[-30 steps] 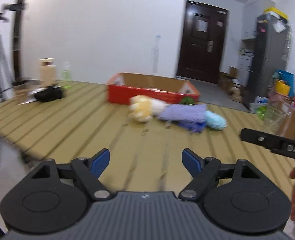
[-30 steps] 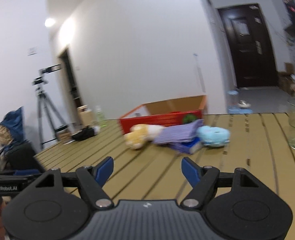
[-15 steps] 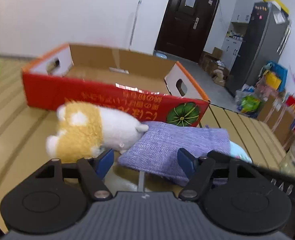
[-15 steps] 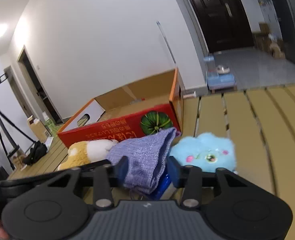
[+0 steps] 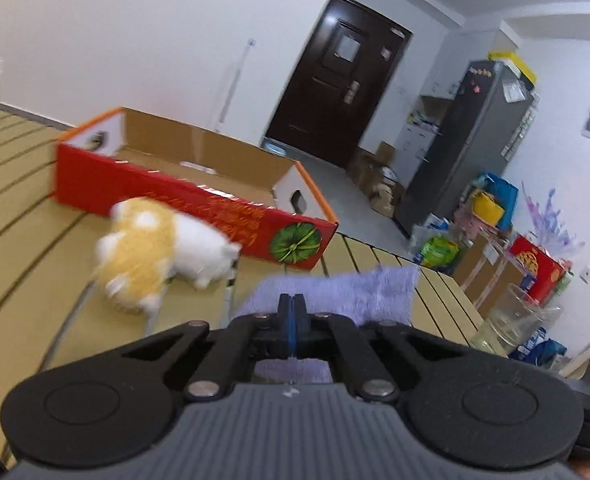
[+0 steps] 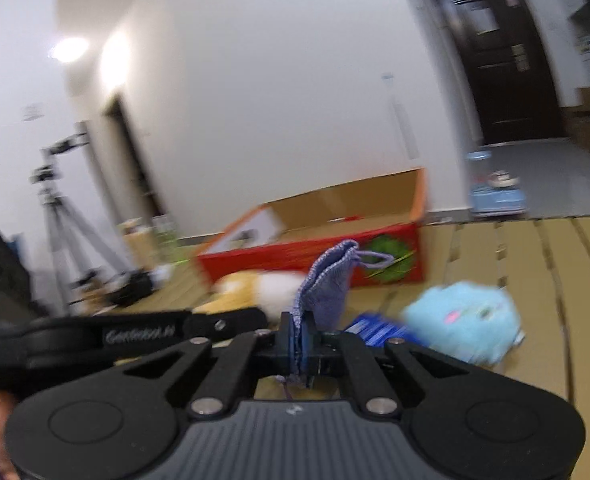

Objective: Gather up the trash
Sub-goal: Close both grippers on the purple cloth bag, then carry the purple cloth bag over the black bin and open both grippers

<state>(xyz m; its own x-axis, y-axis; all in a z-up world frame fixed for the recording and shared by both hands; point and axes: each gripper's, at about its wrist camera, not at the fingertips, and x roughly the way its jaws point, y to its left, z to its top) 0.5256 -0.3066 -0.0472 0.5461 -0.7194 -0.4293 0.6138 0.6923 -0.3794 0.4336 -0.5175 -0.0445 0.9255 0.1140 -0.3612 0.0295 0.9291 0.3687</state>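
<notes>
While both claws (image 5: pixel 291 312) (image 6: pixel 297 336) pinch one purple pouch (image 5: pixel 335 292) (jaws closed), two plush toys (image 6: pixel 463 320) lie nearby.

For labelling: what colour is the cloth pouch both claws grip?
Lilac purple pouch; clearest in the right wrist view.

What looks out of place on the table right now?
The yellow-and-white plush and blue plush lie loose outside the red box, beside a blue packet. Both grippers pinch the purple pouch.
</notes>
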